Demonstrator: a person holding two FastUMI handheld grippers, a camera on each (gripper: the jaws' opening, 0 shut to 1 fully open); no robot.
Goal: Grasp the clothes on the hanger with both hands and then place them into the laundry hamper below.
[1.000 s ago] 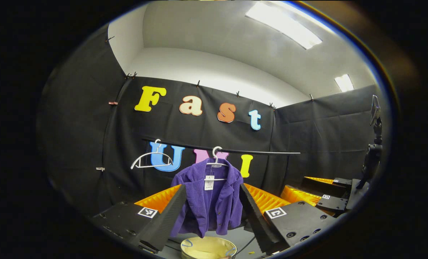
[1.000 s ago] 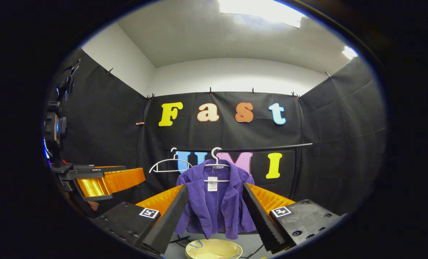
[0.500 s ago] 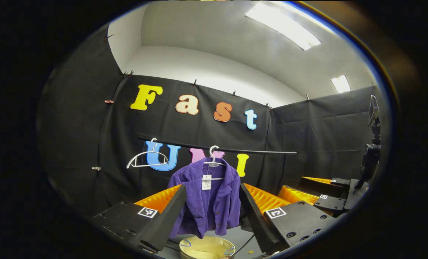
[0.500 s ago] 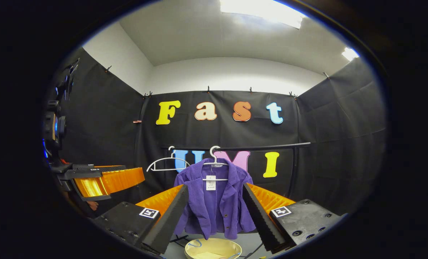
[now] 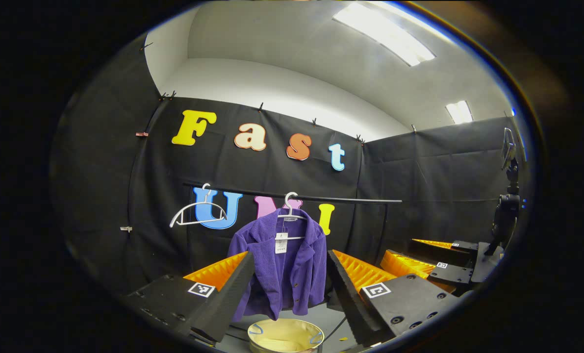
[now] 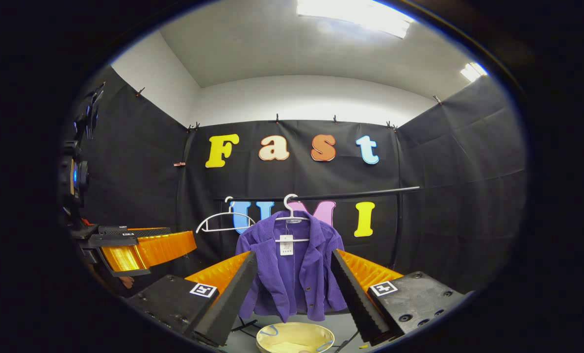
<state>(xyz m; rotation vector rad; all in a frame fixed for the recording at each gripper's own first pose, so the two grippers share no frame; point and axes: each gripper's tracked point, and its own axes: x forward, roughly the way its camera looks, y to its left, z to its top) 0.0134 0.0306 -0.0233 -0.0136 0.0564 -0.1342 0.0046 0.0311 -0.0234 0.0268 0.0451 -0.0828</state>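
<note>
A black rail (image 5: 292, 197) spans the booth's back wall, carrying a purple jacket (image 5: 279, 267) on a white hanger (image 5: 290, 208) near its middle and a bare white hanger (image 5: 197, 214) well to one side. The jacket hangs open-fronted, a paper tag (image 5: 281, 242) at its collar, its hem ending just above the rim of a pale yellow laundry hamper (image 5: 285, 336) on the grey floor. In the left gripper view, the left gripper (image 5: 288, 289) points at the garment with its fingers spread wide apart, holding nothing; the jacket shows in the gap between them, clear of both inner edges. In the right gripper view, the right gripper (image 6: 294, 289) is likewise spread wide and empty, framing the jacket (image 6: 292, 269) and hamper (image 6: 295, 338). Open air lies between both grippers and the cloth. The right gripper also shows at the far edge of the left gripper view, the left gripper (image 6: 139, 247) at the side of the right gripper view, each well apart from the jacket.
</note>
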